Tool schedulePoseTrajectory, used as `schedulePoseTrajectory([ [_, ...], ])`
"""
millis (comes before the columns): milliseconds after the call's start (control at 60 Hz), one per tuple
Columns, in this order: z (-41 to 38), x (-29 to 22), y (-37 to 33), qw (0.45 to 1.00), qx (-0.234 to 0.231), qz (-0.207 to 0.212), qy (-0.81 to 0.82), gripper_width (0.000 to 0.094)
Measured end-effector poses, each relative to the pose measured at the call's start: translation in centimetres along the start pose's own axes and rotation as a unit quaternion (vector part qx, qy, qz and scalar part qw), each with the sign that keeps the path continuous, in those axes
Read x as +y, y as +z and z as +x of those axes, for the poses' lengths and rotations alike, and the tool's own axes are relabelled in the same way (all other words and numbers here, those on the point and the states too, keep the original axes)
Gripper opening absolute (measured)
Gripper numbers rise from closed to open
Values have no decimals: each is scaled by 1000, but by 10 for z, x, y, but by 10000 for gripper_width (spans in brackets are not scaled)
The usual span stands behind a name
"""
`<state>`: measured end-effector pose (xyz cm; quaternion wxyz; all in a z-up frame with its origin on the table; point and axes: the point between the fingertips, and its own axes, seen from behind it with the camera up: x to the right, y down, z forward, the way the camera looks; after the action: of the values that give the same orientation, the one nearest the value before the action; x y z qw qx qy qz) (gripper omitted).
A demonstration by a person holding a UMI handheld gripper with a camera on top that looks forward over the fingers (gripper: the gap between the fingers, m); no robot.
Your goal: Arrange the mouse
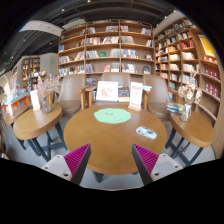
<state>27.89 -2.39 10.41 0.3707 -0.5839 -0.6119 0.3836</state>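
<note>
A round wooden table (100, 140) stands beyond my fingers. A green round mat (112, 116) lies at its middle. A small grey-and-white mouse (146, 132) lies on the table to the right of the mat. My gripper (111, 160) is open and empty, held back from the table's near edge, with the pink pads (72, 158) wide apart.
Chairs (72, 95) stand round the table. A white sign (107, 92) and a card stand (136, 96) sit at the far edge. Smaller wooden tables (35, 120) flank it left and right. Bookshelves (105, 50) line the back walls.
</note>
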Motion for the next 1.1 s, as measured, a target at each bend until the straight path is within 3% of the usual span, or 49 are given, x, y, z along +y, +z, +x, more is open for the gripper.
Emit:
schedulePoseTrajectory([
  [450,145,26,41,996,79,-26,12,857],
  [1100,206,32,172,995,80,-62,14,850],
])
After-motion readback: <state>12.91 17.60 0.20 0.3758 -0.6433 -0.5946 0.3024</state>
